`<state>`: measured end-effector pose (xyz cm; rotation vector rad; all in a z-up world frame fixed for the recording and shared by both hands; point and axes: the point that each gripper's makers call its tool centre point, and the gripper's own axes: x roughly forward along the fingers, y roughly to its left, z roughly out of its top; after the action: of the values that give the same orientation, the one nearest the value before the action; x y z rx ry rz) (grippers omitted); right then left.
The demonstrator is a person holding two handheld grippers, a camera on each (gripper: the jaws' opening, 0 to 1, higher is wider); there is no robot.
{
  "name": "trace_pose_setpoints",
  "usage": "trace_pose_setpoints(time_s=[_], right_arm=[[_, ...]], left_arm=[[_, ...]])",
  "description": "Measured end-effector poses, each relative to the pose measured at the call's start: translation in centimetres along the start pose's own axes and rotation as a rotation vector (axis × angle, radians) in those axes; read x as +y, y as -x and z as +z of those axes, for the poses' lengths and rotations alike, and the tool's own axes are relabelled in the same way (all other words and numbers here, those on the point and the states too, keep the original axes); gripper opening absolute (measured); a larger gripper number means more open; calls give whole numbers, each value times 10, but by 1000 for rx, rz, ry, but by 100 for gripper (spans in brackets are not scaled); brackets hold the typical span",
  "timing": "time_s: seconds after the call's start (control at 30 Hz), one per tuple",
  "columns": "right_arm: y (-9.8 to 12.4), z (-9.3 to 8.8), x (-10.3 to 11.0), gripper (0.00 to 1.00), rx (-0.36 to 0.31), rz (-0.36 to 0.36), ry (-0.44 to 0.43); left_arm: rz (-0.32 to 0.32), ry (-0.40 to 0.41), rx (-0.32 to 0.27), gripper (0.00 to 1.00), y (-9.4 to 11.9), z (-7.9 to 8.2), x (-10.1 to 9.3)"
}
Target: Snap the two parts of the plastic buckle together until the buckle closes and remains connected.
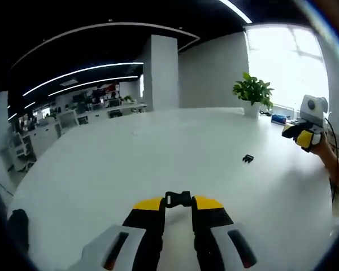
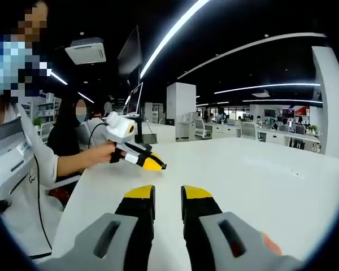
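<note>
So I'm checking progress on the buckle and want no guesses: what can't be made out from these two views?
- Buckle part between the left gripper tips, left gripper view: too small to tell which half, or whether it is firmly clamped.
- Second buckle part on the white table: too small and blurred for its shape.
- Right gripper, right gripper view: nothing visible between its tips.

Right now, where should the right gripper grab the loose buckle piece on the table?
Take the loose buckle piece across its body, from above: it lies flat and alone on the white table. Its pronged end is too small to tell. The left gripper already holds the other buckle half; the right gripper is empty.
</note>
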<state>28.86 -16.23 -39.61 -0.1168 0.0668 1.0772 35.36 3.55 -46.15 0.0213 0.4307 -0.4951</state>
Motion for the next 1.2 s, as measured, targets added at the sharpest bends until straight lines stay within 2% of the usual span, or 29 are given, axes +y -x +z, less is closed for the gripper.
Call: trace_pose_setpoints(time_s=[0.1,0.2,0.3,0.37,0.57,0.7,0.8,0.93,1.1,1.2], right_arm=[[-2,3,2,17,-9,8,-2],[-3,5,5,17,-18,13,-4],[-4,5,9,17,-14,20,-7],[-4,4,9,17,-7,22,-4],[-3,6,11,17,-5,22,-4],[-3,6,11,17,-2,16,-4],[-4,4,12,17,2,18,-8],[-4,2,13,17,7,19,-11],[-4,2,14,17,4,23,-14],[-4,3,15,17,1,26,-16]], left_arm=[[76,-30,-7,18,4,-1,13],[126,-29,-18,18,9,0,22],[207,-32,-23,18,15,1,40],[226,-28,-18,18,17,1,47],[226,48,-2,18,16,-5,59],[273,43,15,18,16,-8,67],[282,18,32,18,13,-10,65],[287,32,57,18,11,-16,63],[299,48,55,18,13,-18,62],[283,62,48,18,12,-18,58]])
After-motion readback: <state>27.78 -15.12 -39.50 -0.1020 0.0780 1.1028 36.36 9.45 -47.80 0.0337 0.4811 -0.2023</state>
